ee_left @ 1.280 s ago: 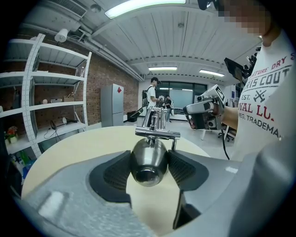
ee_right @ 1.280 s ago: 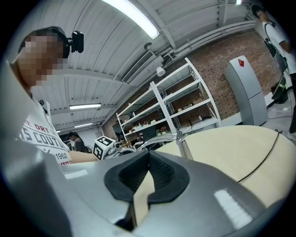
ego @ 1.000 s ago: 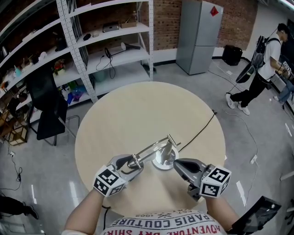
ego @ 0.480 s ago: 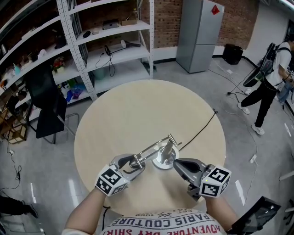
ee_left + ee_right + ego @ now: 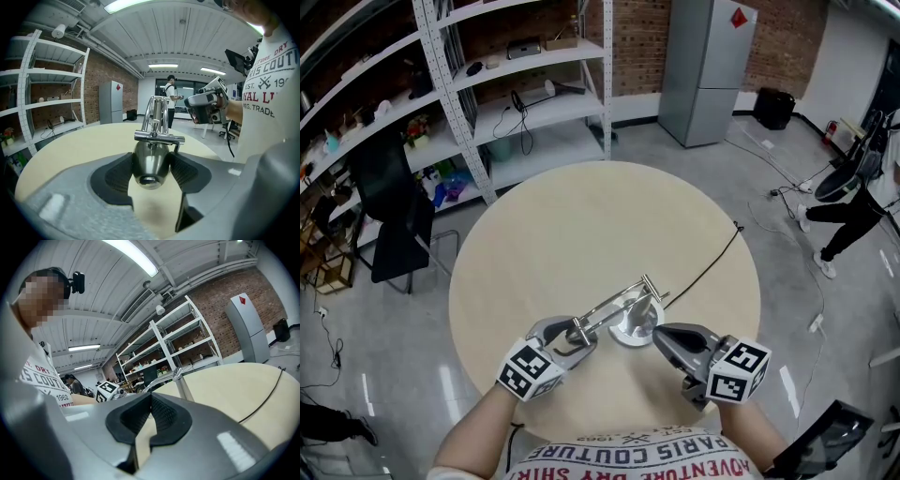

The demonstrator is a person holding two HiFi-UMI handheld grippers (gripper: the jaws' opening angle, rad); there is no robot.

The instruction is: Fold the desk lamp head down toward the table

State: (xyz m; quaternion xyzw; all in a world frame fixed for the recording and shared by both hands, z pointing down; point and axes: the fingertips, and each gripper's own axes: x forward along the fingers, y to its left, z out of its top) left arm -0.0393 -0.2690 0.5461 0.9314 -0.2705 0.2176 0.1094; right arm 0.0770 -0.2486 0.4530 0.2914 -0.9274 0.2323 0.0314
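Note:
A chrome desk lamp stands with its round base point(image 5: 635, 325) on the beige round table point(image 5: 581, 216). Its arm point(image 5: 614, 302) slants down and left to the lamp head point(image 5: 575, 330). My left gripper point(image 5: 572, 337) is shut on that head. In the left gripper view the rounded metal lamp head point(image 5: 150, 161) sits between both ribbed pads of the left gripper point(image 5: 151, 168), touching each. My right gripper point(image 5: 659, 334) hovers just right of the base, jaws together and holding nothing. In the right gripper view the tips of the right gripper point(image 5: 150, 397) meet, with the lamp post point(image 5: 183, 383) beyond.
A black cable point(image 5: 712, 262) runs from the lamp to the table's right edge. White metal shelving point(image 5: 516, 84) and a black chair point(image 5: 394, 225) stand behind and to the left, a grey fridge point(image 5: 708, 66) at the back. A person point(image 5: 853, 202) walks at far right.
Both grippers and the lamp stay where they were. Only the person in the background has walked further toward the right edge.

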